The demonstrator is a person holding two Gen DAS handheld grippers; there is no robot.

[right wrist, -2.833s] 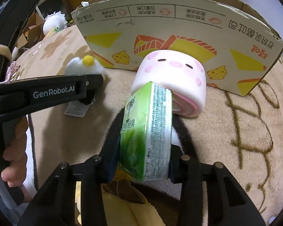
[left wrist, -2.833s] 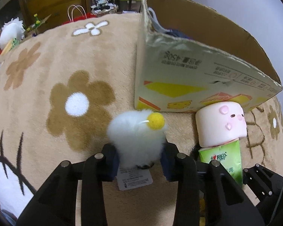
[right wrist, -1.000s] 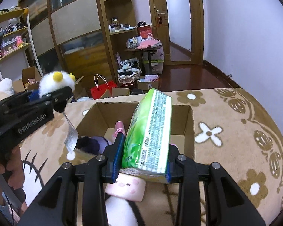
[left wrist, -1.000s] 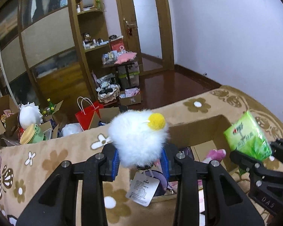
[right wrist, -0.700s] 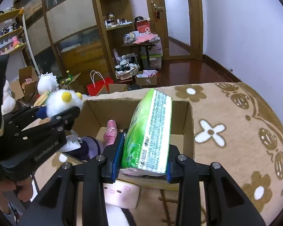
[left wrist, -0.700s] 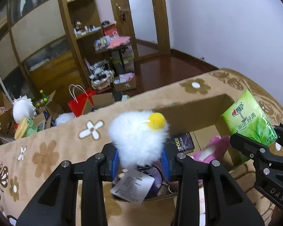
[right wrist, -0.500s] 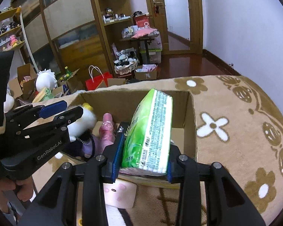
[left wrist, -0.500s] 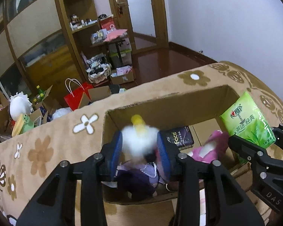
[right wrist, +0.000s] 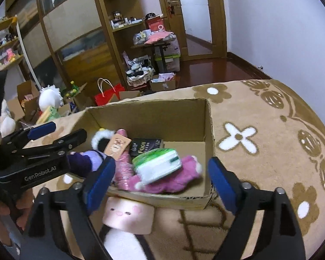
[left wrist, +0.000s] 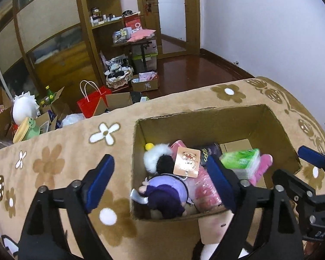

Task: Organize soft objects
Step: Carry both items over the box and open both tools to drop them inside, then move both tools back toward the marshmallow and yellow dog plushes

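Note:
An open cardboard box (left wrist: 205, 117) (right wrist: 210, 130) sits on a tan flower-pattern blanket (left wrist: 54, 162). Inside lie the white fluffy chick toy (left wrist: 157, 157) (right wrist: 101, 137), the green tissue pack (left wrist: 240, 159) (right wrist: 157, 164), a purple plush (left wrist: 164, 192), a pink plush (right wrist: 175, 177) and a dark packet (right wrist: 146, 145). My left gripper (left wrist: 160, 184) is open and empty above the box's near left part. My right gripper (right wrist: 160, 177) is open and empty above the box's near edge. A pink marshmallow toy (right wrist: 127, 216) lies outside against the box's front.
Beyond the blanket's far edge are a red bag (left wrist: 91, 104), cardboard boxes, a white plush (left wrist: 23, 108) and wooden cabinets (left wrist: 54, 32). A white plush (right wrist: 123, 247) lies below the marshmallow toy. The left gripper's body (right wrist: 32, 162) shows at left in the right wrist view.
Both grippers rose from the blanket to above the box. The left opened and dropped the chick toy into it. The right opened and dropped the tissue pack onto the pink plush.

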